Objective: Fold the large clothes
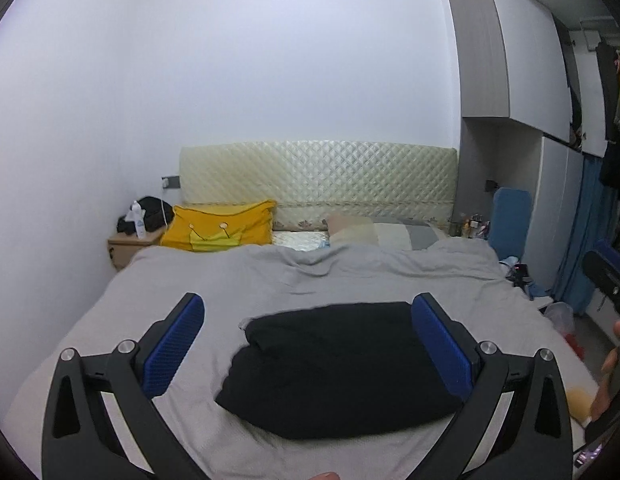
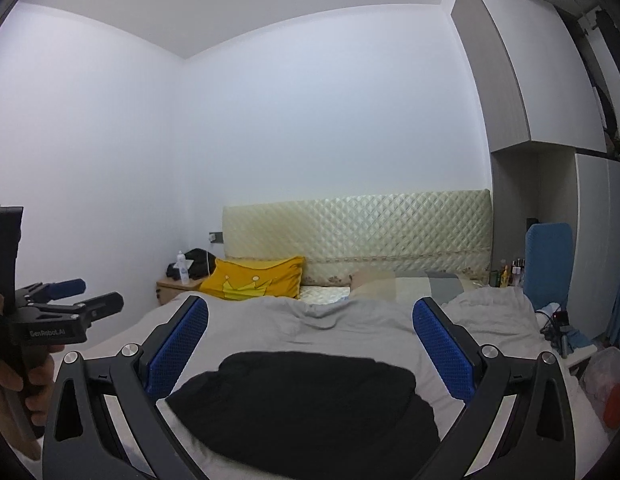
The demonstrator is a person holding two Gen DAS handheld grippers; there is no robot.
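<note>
I've got both tools wide, holding nothing: left tool (image 1: 307,344) & right tool (image 2: 310,350) hover above the black garment (image 1: 342,364), lying compactly bundled at bed's (image 1: 181,288) near edge, maybe folded.

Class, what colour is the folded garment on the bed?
Black garment, clearest in the left wrist view.

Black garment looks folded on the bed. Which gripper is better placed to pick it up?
Marginally the right gripper: open, with the black garment centred close under it. The left gripper is open too, its view offset.
</note>
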